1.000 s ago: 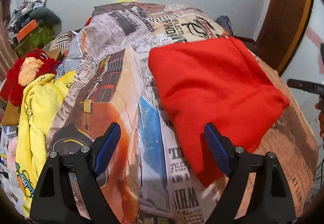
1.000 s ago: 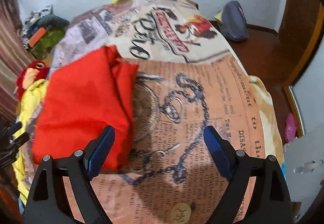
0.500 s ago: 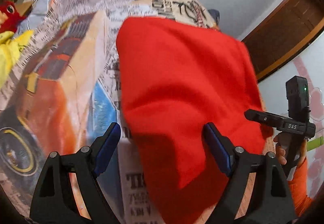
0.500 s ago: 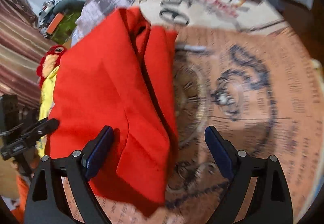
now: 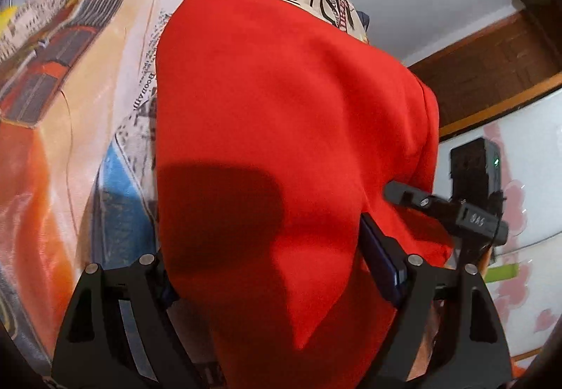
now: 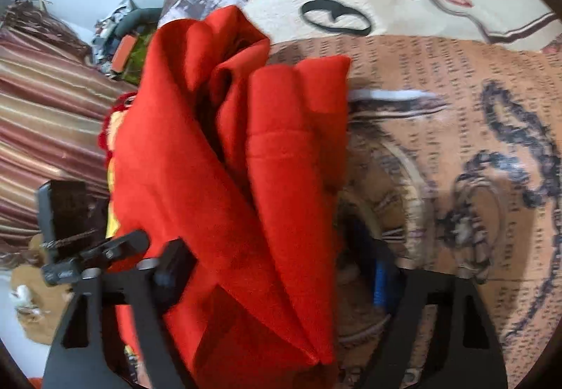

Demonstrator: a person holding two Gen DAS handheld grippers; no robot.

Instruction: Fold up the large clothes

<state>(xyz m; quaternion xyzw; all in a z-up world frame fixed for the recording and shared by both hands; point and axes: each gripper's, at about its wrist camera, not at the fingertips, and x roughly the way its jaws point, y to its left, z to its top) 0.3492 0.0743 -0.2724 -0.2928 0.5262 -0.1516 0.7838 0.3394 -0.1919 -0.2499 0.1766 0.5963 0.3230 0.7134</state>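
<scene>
the bed cover [image 5: 66, 122], a printed sheet of newspaper collage, carries the work. in the left wrist view its left part shows an orange and red vehicle picture with a blue patch below, then columns of small newsprint; toward the far edge bold black letters read "you" and what looks like "reflecti", though the rest is cut off by the fold of the cloth. in the middle lies the folded red fleece garment [image 5: 281, 129], a thick soft bundle reaching from the far part of the cover down to the near edge, where it fills the space between the fingers of the left gripper [image 5: 281, 269]. the jaws are spread wide on either side of the red cloth, the blue pad of the right finger against its side, no pinch made. at the right, the right gripper [image 5: 453, 209] comes in at the garment's right edge; small characters on its black body are too blurred to read.

in the right wrist view, a striped brown and cream cloth [image 6: 42, 129] hangs at the left. the same garment [image 6: 239, 157] shows its stacked layers and folds, lying on the left part of the cover [image 6: 456, 129]. this gripper [image 6: 281, 269] has its jaws spread with the garment's near corner between them. at the far edge large black script reads something like "b&o", under red lettering too smeared to make out.
</scene>
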